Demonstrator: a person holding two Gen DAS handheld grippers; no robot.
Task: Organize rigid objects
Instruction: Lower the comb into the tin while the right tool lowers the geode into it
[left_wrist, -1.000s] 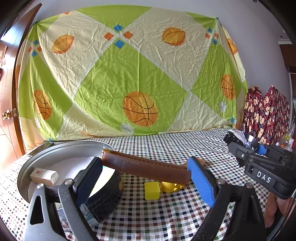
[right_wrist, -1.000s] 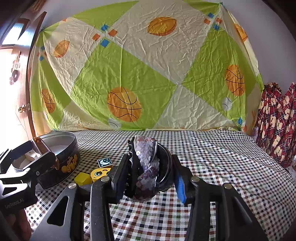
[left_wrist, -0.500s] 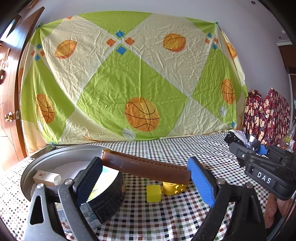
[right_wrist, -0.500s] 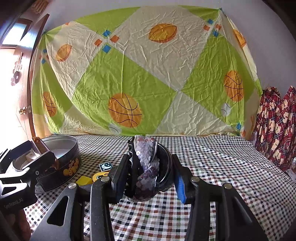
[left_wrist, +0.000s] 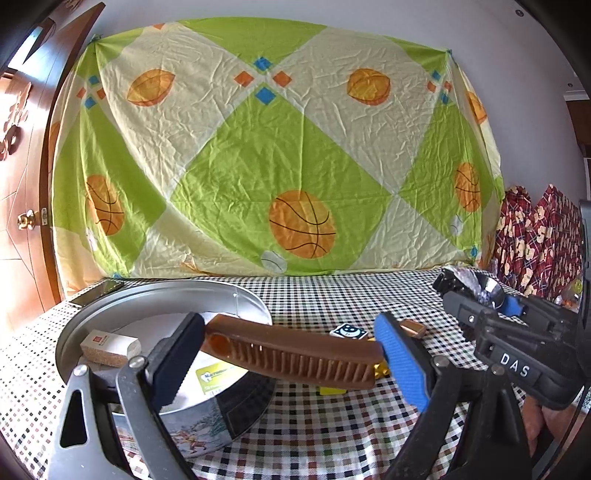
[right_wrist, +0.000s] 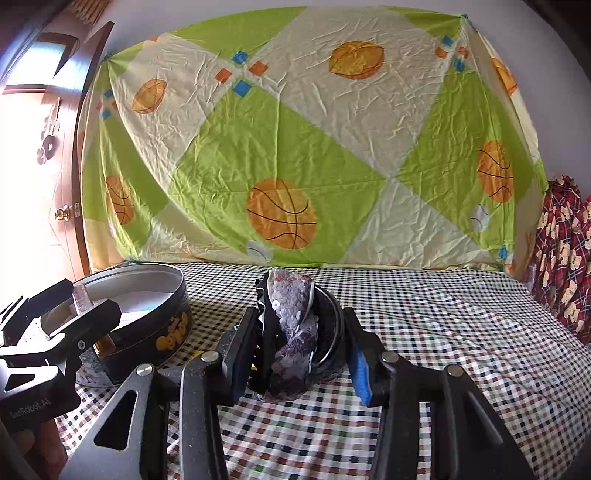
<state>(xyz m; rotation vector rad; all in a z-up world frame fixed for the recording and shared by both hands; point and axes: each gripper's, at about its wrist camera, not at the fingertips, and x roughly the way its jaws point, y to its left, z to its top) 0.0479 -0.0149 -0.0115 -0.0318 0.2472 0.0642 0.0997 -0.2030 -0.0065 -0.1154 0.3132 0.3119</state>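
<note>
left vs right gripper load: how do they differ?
The left gripper holds a long brown comb end to end, jaws wide; the right gripper is shut on a bunched sequin item, jaws narrow. The comb hangs over the round tin's rim; the sequin item sits over the checked cloth. Both are held.

Setting reads as a home room: table under a checked cloth (left_wrist: 332, 435), a basketball-print bedsheet (left_wrist: 266, 155) pinned over the white wall as backdrop, a varnished wooden door with brass knob (left_wrist: 26, 219) at left, teddy-print red fabric (right_wrist: 565, 258) at right.
</note>
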